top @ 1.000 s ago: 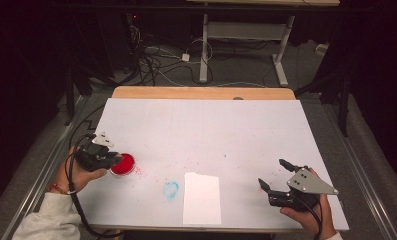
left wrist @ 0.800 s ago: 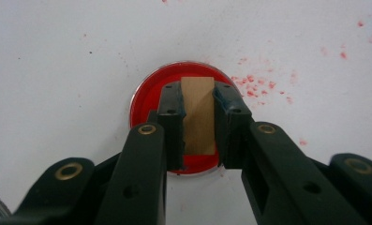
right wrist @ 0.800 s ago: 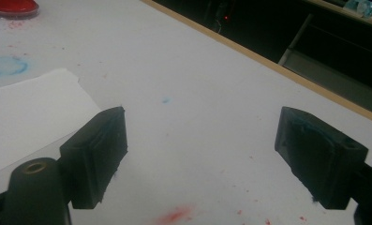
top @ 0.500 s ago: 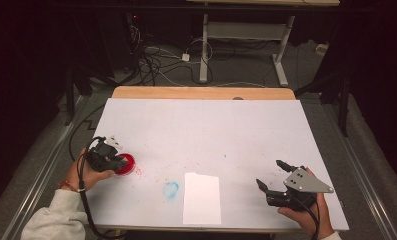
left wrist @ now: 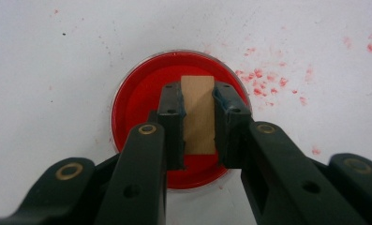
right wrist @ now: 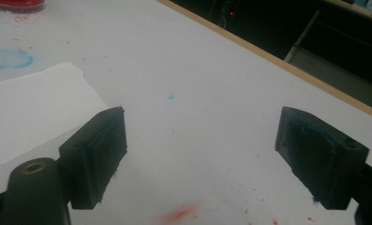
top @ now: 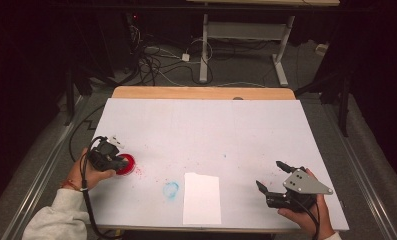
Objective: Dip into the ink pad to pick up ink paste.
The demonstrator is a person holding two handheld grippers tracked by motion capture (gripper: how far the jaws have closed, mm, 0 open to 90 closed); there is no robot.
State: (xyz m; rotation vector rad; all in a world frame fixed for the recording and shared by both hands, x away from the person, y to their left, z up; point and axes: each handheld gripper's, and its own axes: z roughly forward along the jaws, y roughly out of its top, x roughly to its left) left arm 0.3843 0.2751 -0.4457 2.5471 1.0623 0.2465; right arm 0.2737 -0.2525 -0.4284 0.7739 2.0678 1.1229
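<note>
A round dish of red paint (left wrist: 141, 101) (top: 127, 163) sits at the table's left side. My left gripper (left wrist: 197, 96) (top: 117, 161) points down over it, shut on a small tan wooden block (left wrist: 198, 117) whose far end hangs over the red paint; whether it touches the paint I cannot tell. At the front right, my right gripper (top: 271, 175) (right wrist: 200, 154) rests low over the table, open, with nothing between its pads. A white sheet of paper (top: 202, 197) (right wrist: 29, 112) lies at the front centre.
A blue ring mark (top: 171, 189) (right wrist: 8, 59) stains the table (top: 211, 130) left of the paper. Red specks (left wrist: 268, 77) are scattered beside the dish. A wooden strip (top: 201, 93) edges the far side, with cables and desk legs on the floor beyond.
My left gripper has sunk and moved slightly right, so it now stands over the red dish with the block. The right gripper has stayed where it was.
</note>
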